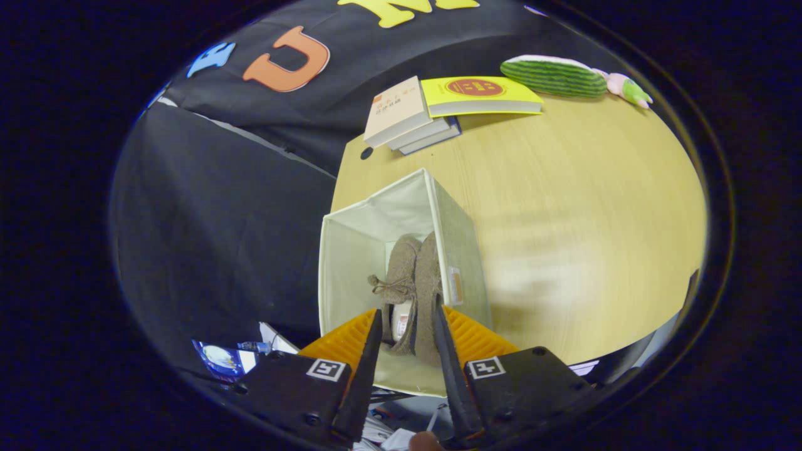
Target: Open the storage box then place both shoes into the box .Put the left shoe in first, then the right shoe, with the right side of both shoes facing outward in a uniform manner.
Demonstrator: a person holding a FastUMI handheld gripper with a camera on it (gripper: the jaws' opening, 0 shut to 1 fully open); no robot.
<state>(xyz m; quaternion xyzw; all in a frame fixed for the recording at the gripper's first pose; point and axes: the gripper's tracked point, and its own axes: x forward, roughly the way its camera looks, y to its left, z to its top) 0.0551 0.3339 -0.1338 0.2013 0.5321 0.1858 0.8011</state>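
Note:
A cream fabric storage box [341, 263] stands open-topped at the near corner of the wooden table [564, 207]. Two brown suede shoes lie inside it, side by side, toes pointing away from me. The left-hand shoe [398, 275] shows a bow and a pale insole. The other shoe [429, 269] rests against the box's right wall. My gripper [407, 307] hovers over the box's near rim, its fingers spread about the width of the two heels. A dark sliver separates the left finger [369, 357] from the bow shoe, and the right finger [448, 357] overlaps the other shoe's heel.
A stack of books [410, 116] and a yellow book [479, 94] lie at the table's far edge. A green striped plush [554, 76] sits beyond them to the right. Black cloth hangs left of the table. Papers and small clutter [232, 357] lie below, left of the fingers.

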